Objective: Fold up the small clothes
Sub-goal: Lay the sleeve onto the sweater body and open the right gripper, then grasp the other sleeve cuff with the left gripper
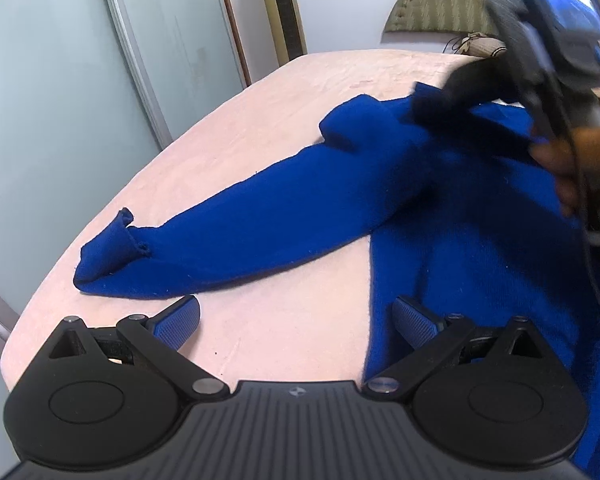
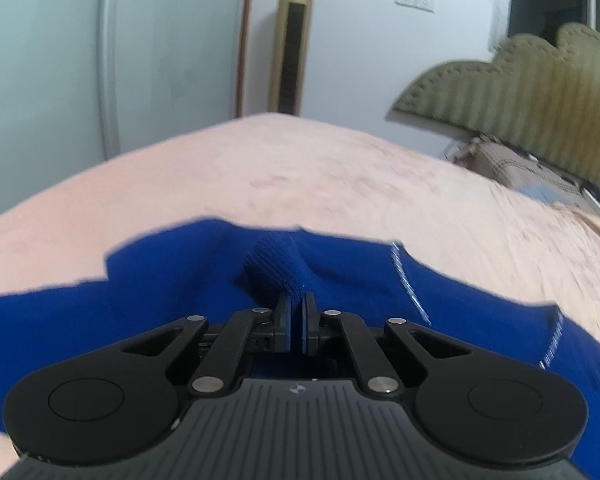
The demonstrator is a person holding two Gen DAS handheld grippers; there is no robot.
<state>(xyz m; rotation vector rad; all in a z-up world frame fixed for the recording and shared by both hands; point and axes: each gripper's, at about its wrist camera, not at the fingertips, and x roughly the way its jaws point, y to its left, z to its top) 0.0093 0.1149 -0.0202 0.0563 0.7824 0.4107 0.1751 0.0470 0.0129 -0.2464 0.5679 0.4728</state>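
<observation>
— Closest to us, what is the left hand-held gripper [image 1: 296, 322] doing?

— Its jaws stand wide apart, with nothing between them. One blue pad hangs over the bare pink bed [image 1: 260, 92], the other over the edge of the blue garment [image 1: 440, 216].

— And the garment itself?

— It lies spread on the bed. One sleeve [image 1: 204, 248] stretches out to the left, its cuff curled up at the end, while the body sits to the right.

— Further right?

— The right hand-held gripper [image 2: 296, 276] is pinched closed on a raised fold of the blue cloth near the far edge of the garment, with fabric bunched between its pads. A hand [image 1: 572, 160] grips its handle, blurred in the left view.

— Behind them?

— A tall gold tower fan [image 2: 294, 40] stands against the wall, and a padded headboard [image 2: 540, 92] sits to the right.
</observation>
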